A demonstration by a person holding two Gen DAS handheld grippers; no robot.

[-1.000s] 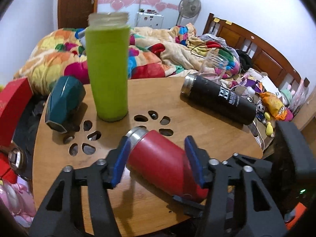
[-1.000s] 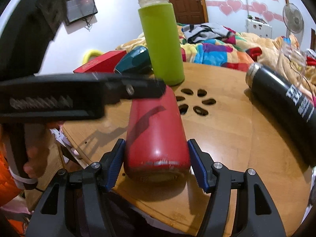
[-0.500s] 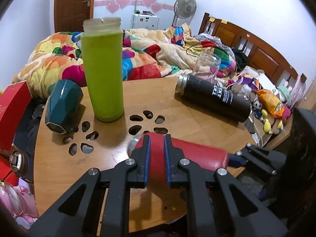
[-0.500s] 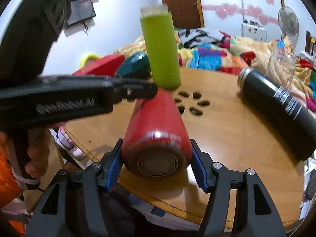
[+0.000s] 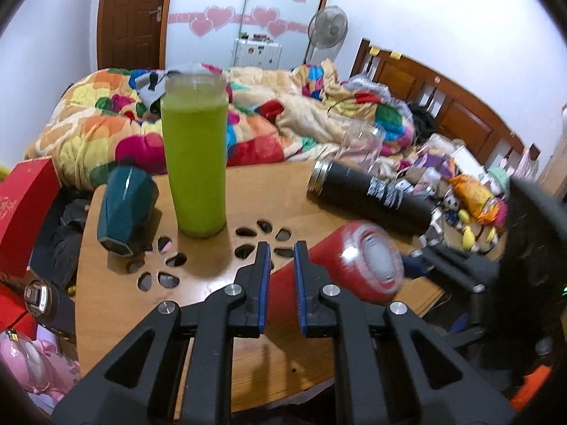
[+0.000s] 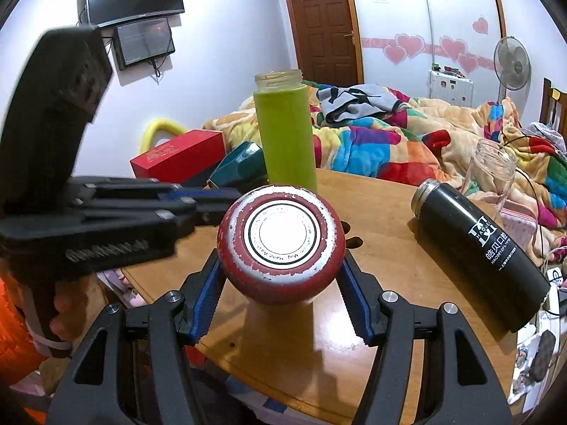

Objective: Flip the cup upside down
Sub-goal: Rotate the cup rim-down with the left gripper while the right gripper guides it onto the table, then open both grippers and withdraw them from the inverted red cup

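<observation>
The red metal cup (image 6: 280,244) is held off the round wooden table (image 6: 389,283), tilted with its worn white-labelled base toward the right wrist camera. My right gripper (image 6: 280,283) is shut on its base end, blue pads on both sides. In the left wrist view the red cup (image 5: 340,265) slants up to the right, base raised. My left gripper (image 5: 280,272) has its jaws nearly closed in front of the cup's lower end; whether the pads touch it is unclear. The cup's mouth is hidden.
A tall green bottle (image 5: 194,163) stands upright behind the cup. A teal cup (image 5: 124,209) lies on its side at the left. A black flask (image 5: 372,194) lies at the right, with a clear glass (image 6: 492,173) behind it. A red box (image 6: 180,156) sits off the table's left.
My right gripper has lifted and tilted the red cup from lying flat until its base faces the camera. My left gripper's jaws have closed from wide open to nearly shut.
</observation>
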